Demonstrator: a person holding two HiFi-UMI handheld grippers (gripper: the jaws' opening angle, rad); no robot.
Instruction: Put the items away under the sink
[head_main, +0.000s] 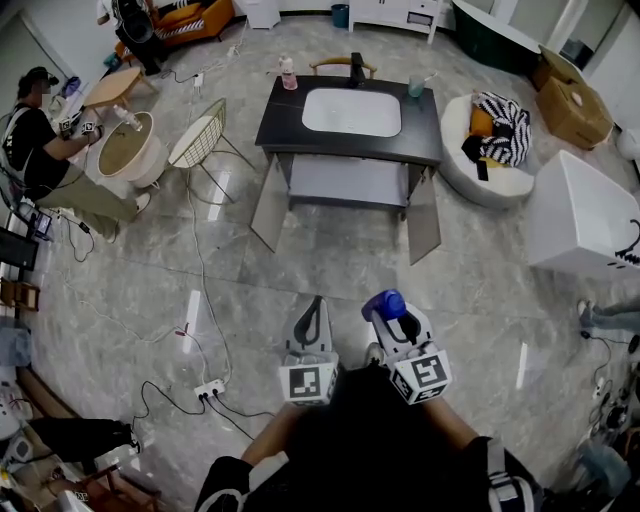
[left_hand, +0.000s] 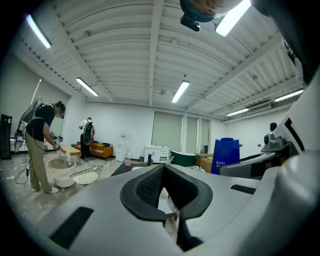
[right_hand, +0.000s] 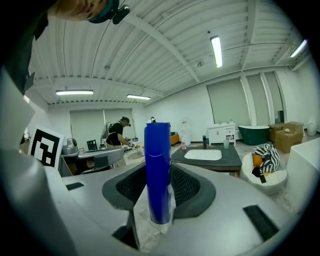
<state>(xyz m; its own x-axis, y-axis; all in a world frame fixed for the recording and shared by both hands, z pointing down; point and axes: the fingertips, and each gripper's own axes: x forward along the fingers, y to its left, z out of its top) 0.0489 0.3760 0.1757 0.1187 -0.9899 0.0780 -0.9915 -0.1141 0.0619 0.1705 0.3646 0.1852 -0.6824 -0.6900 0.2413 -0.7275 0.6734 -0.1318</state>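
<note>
A dark sink vanity (head_main: 350, 128) with a white basin stands ahead of me across the floor, its two lower doors (head_main: 270, 205) swung open on a bare shelf (head_main: 348, 182). A pink bottle (head_main: 289, 75) and a cup (head_main: 415, 87) stand on its top. My right gripper (head_main: 392, 315) is shut on a tall blue bottle (right_hand: 158, 170), held upright between the jaws. My left gripper (head_main: 316, 303) is beside it, jaws shut with nothing between them. In the right gripper view the vanity (right_hand: 202, 156) shows far off.
A person (head_main: 40, 150) works at a round table at the left. A wire chair (head_main: 200, 140) stands left of the vanity, a round white seat with striped cloth (head_main: 495, 150) to its right. A white tub (head_main: 580, 215) is further right. Cables and a power strip (head_main: 208, 388) lie on the floor.
</note>
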